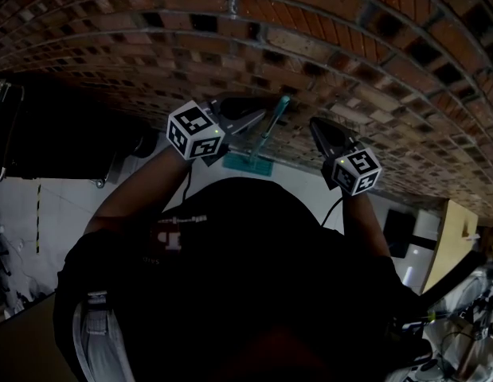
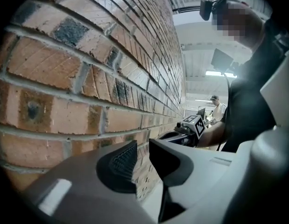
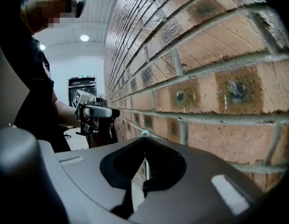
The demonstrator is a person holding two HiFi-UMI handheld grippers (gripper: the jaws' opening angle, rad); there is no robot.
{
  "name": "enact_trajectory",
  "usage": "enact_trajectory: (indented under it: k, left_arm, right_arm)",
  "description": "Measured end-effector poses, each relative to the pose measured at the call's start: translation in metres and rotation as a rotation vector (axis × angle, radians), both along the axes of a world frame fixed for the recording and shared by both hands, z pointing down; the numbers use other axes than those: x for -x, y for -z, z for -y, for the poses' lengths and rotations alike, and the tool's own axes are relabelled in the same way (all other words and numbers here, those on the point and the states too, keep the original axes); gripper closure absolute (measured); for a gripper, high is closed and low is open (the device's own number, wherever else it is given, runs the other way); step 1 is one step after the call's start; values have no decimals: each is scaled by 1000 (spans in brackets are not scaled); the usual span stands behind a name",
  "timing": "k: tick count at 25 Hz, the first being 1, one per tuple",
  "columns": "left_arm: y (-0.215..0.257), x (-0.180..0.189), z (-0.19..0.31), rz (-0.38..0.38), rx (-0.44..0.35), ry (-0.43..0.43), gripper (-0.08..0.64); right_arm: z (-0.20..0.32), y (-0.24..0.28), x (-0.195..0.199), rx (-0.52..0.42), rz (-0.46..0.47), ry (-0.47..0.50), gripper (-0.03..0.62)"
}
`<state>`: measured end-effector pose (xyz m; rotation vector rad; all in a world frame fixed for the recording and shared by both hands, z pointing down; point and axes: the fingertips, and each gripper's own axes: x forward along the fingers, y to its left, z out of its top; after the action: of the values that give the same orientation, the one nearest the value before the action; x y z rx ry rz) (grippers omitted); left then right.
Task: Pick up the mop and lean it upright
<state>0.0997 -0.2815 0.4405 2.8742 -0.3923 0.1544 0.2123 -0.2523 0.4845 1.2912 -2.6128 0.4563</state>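
Note:
The mop leans upright on the brick wall [image 1: 334, 46]. Its teal handle [image 1: 274, 120] rises from a flat teal head [image 1: 248, 163] on the floor. My left gripper [image 1: 260, 111] is just left of the handle, up high. Its jaws stand a little apart with only wall showing between them [image 2: 143, 146]. My right gripper [image 1: 314, 123] hovers to the right of the handle, clear of it, and its jaws are shut [image 3: 144, 140] and empty. Through the slot under those jaws I see the thin handle [image 3: 145, 160] beyond, with the left gripper [image 3: 115, 112] farther along the wall.
The brick wall [image 3: 205, 87] runs close along both grippers. A dark cabinet [image 1: 55, 142] stands on the pale floor at the left. A wooden board [image 1: 457, 229] and cluttered equipment sit at the right. Another person [image 2: 218, 107] stands far off by a desk.

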Motion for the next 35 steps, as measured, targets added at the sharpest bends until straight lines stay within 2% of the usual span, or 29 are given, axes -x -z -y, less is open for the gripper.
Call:
enact_trajectory:
  k: [6,10,15,21,25,35]
  left_arm:
    - [-18,-18,-2,77,65,-39,423]
    - [-34,-31,1,111,85,-40,390]
    - [-51,-45,11,139,89,-26,359]
    - [-76,-56,21,198,58,18,356]
    - [-89,-63,24,238,2,38,356]
    - [-109,-70,18,236,-23,35,357]
  right_arm:
    - [3,-20,0,11,-1,-7,512]
    - [9,-44,4,5,-37,-10,498]
    - [14,-76,9,35,-30,-22,488]
    - [24,-113,18,66,-35,-28,481]
    - [29,-133,30,74,-63,-7,480]
    - [32,-176,50,118,-58,-28,469]
